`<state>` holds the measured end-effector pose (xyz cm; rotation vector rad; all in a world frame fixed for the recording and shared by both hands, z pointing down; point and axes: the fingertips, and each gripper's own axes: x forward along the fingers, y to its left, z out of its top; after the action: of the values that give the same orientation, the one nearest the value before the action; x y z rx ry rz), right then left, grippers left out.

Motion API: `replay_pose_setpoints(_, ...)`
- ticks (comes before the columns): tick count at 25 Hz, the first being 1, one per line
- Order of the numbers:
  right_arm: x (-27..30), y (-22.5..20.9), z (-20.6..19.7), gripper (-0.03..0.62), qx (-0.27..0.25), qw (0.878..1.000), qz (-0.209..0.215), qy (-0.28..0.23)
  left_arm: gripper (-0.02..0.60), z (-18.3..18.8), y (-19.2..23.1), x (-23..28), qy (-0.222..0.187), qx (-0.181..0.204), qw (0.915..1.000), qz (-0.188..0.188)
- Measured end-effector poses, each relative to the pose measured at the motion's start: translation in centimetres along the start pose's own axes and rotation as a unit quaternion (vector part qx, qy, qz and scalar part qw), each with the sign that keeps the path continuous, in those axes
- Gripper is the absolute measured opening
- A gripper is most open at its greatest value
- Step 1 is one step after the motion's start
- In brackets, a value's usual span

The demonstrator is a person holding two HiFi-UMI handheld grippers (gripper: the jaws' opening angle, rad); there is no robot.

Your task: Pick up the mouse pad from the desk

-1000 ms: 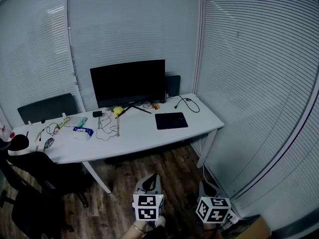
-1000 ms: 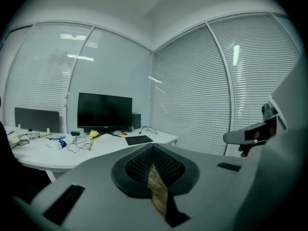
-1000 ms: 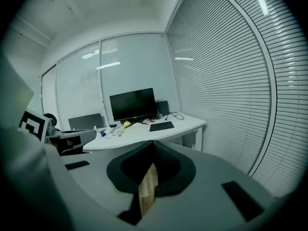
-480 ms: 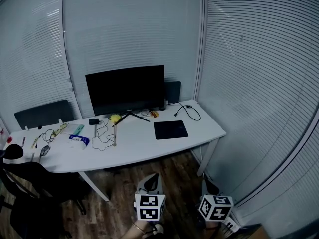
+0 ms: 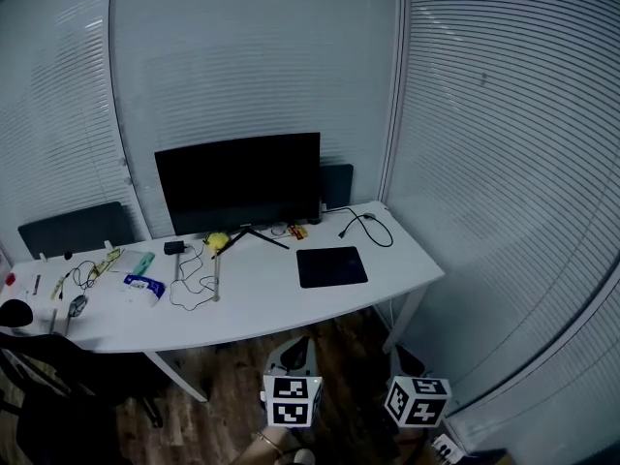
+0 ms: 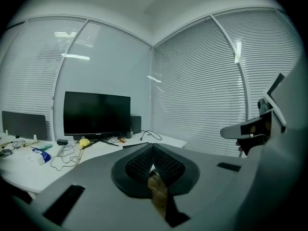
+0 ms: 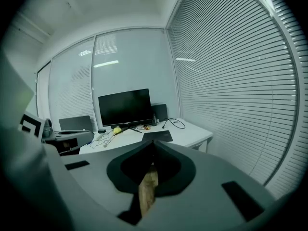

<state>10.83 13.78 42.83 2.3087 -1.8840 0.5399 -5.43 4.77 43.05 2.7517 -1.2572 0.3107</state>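
The mouse pad [image 5: 332, 266] lies flat on the right part of the white desk [image 5: 262, 303], just in front of the right end of the monitor [image 5: 239, 182] and apart from the looped black cable [image 5: 366, 226] beyond it. Nothing rests on the pad.

Both tools are held low and well short of the desk, over the wood floor. The left gripper [image 6: 153, 148] and the right gripper [image 7: 153, 146] each have their jaws closed tip to tip, with nothing between them. That fits an approach that has yet to reach the pad, and the jaws would probably need to part before either could take its thin edge. Both point towards the desk's right half, where the pad sits open to a reach from the near side.

The bottom edge of the head view cuts off the hands, so only the marker cubes and the upper parts of the tools show. The left gripper's own jaws cover most of the pad in its view. Small items among the thin wires [image 5: 194, 281] at the desk's left are too small to name. A dark chair [image 5: 58, 395] is cut off at the near left.
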Motion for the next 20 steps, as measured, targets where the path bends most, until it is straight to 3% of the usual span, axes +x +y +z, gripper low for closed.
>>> replay_pose_setpoints(10, 5.4, 0.1, 2.8, 0.034, -0.013, 1.000, -0.008, 0.005, 0.017, 1.6, 2.9, 5.4, 0.001, -0.009, 0.9999, -0.004)
replay_pose_setpoints(20, 10.2, 0.8, 3.3, 0.034, -0.026, 0.999, -0.009, 0.018, 0.017, 0.8, 6.0, 9.1, 0.012, -0.020, 0.9997, 0.000)
